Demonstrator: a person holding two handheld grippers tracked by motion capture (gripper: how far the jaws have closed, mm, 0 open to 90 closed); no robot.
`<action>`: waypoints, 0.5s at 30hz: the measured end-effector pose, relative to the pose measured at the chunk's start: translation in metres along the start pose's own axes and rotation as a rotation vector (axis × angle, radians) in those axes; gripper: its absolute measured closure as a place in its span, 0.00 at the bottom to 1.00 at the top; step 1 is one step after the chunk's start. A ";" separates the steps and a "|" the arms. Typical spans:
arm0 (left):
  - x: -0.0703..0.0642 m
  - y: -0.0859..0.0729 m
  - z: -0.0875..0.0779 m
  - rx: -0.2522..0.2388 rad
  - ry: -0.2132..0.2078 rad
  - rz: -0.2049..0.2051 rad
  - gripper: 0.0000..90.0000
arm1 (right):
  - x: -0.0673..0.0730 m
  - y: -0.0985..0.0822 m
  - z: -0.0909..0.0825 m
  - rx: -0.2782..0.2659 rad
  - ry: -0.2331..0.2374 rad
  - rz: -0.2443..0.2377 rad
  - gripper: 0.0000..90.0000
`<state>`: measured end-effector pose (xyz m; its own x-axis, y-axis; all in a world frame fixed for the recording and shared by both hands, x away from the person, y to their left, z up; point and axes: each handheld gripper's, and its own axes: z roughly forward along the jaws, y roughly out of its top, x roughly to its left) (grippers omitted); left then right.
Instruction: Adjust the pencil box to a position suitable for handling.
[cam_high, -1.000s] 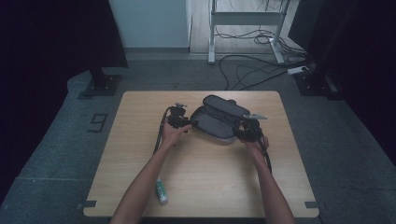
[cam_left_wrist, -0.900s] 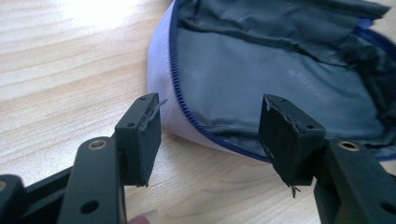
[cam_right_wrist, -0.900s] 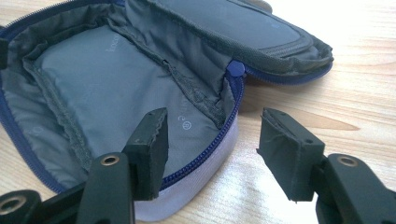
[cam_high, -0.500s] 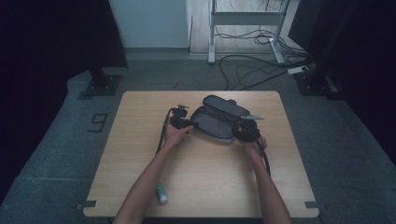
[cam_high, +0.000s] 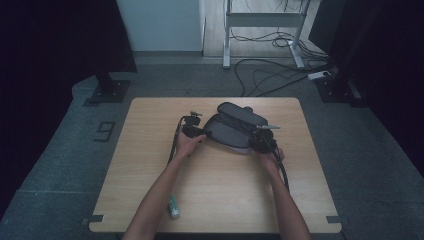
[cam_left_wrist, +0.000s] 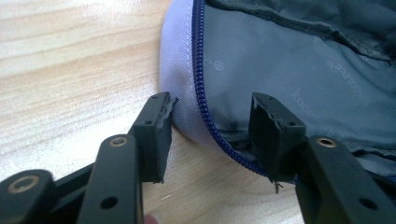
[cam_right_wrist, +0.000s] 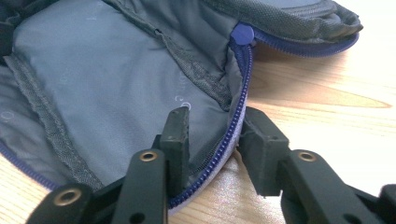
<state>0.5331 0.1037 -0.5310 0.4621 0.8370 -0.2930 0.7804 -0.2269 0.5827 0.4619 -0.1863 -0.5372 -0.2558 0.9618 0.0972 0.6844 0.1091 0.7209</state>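
Observation:
An open grey pouch (cam_high: 235, 127) with a blue zipper lies at the table's far middle, its lid folded back. My left gripper (cam_high: 202, 132) is at the pouch's left end. In the left gripper view the gripper (cam_left_wrist: 212, 105) is open, its jaws straddling the zippered rim (cam_left_wrist: 201, 79) of the pouch (cam_left_wrist: 289, 60) without pinching it. My right gripper (cam_high: 260, 140) is at the right end. There the gripper (cam_right_wrist: 215, 116) is open, one jaw over the grey lining (cam_right_wrist: 93, 70) and the other outside the zipper (cam_right_wrist: 240, 93). A blue zipper slider (cam_right_wrist: 243, 33) sits farther along.
A small green and white tube (cam_high: 173, 206) lies near the front edge of the wooden table (cam_high: 225, 200), beside the left forearm. Beyond the table are a dark stand base (cam_high: 107, 90) and cables on the floor (cam_high: 270, 75).

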 end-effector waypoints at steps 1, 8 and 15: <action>0.001 0.000 0.000 0.000 0.000 -0.002 0.60 | 0.000 0.000 0.000 0.004 -0.010 0.002 0.77; 0.002 0.000 0.000 -0.002 0.014 -0.002 0.68 | 0.000 -0.001 0.000 0.009 -0.033 -0.001 0.88; -0.003 0.002 -0.001 0.017 0.052 0.027 0.82 | 0.002 -0.001 0.000 0.006 -0.051 -0.009 0.94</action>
<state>0.5334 0.1011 -0.5284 0.4610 0.8552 -0.2369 0.7751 -0.2580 0.5768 0.4607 -0.1840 -0.5372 -0.2270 0.9723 0.0550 0.6863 0.1196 0.7174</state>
